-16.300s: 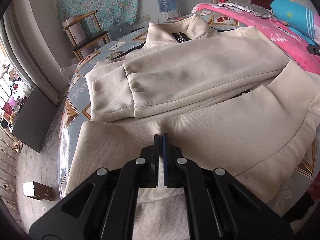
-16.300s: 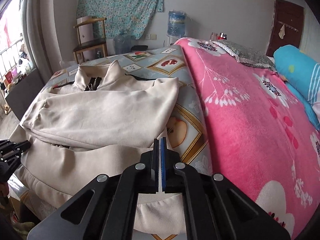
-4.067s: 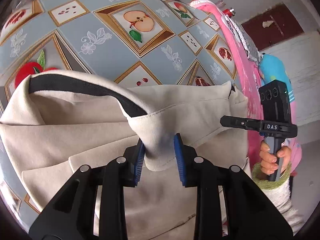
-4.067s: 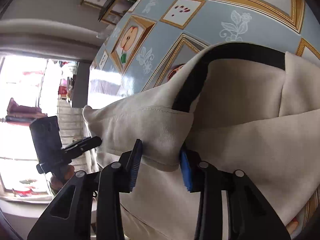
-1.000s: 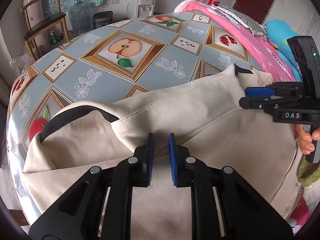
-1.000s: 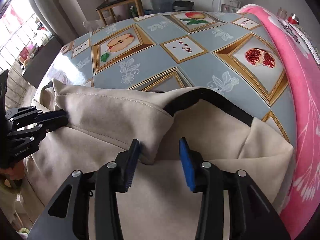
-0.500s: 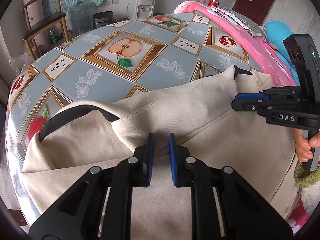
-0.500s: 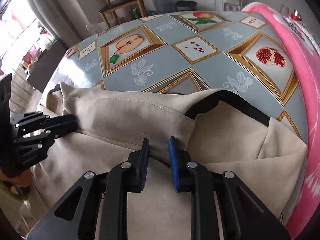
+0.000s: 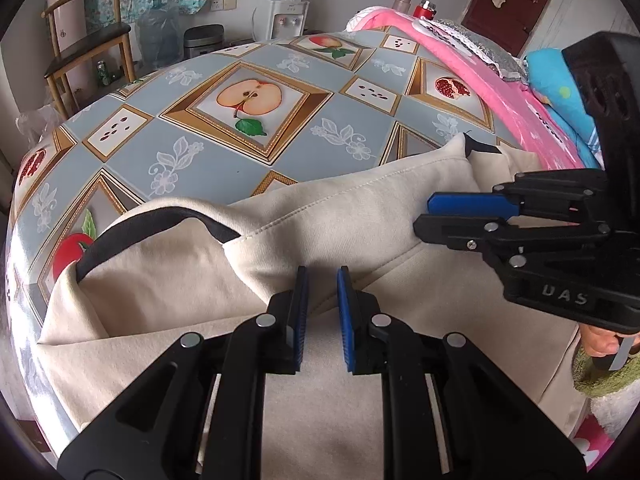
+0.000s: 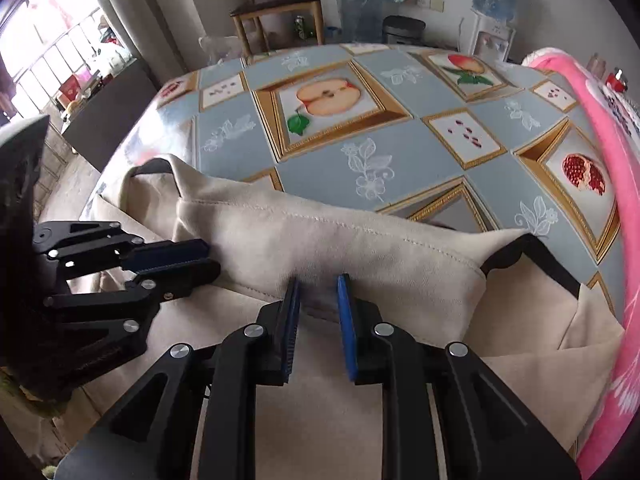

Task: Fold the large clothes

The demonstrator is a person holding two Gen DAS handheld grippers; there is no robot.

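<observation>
Left wrist view: the left gripper (image 9: 322, 276) sits at 6 o'clock with its blue pads a narrow slit apart. It points down at the cream jacket (image 9: 360, 216). The tips are at the lower edge of the folded collar band, and only flat cloth shows through the gap. I cannot see the pads pinching anything.

The right gripper (image 9: 420, 216) comes in from 3 o'clock, seen side-on. Its jaws have just been closing and now stand almost together. The tips are over the collar band, and no cloth shows between them. A hand (image 9: 600, 340) holds its handle at 4 o'clock, above a green cuff (image 9: 600, 376).

In the right wrist view the same narrow gap shows, with the collar band's stitched hem lying just at the pad tips. The left gripper reaches in from 9 o'clock, low over the cloth.

The jacket lies folded on the near half of the counter (image 9: 208, 168). Its black collar lining (image 9: 160, 224) curves out at 9 o'clock. The far half of the counter shows only its fruit-patterned cover.

A pink blanket (image 9: 500, 92) and a blue pillow (image 9: 560, 92) border the counter from 1 to 3 o'clock. A wooden chair (image 9: 80, 40) stands at 10 o'clock beyond it, and a water dispenser (image 9: 286, 20) stands at 12 o'clock. Nothing lies between either gripper and the jacket.
</observation>
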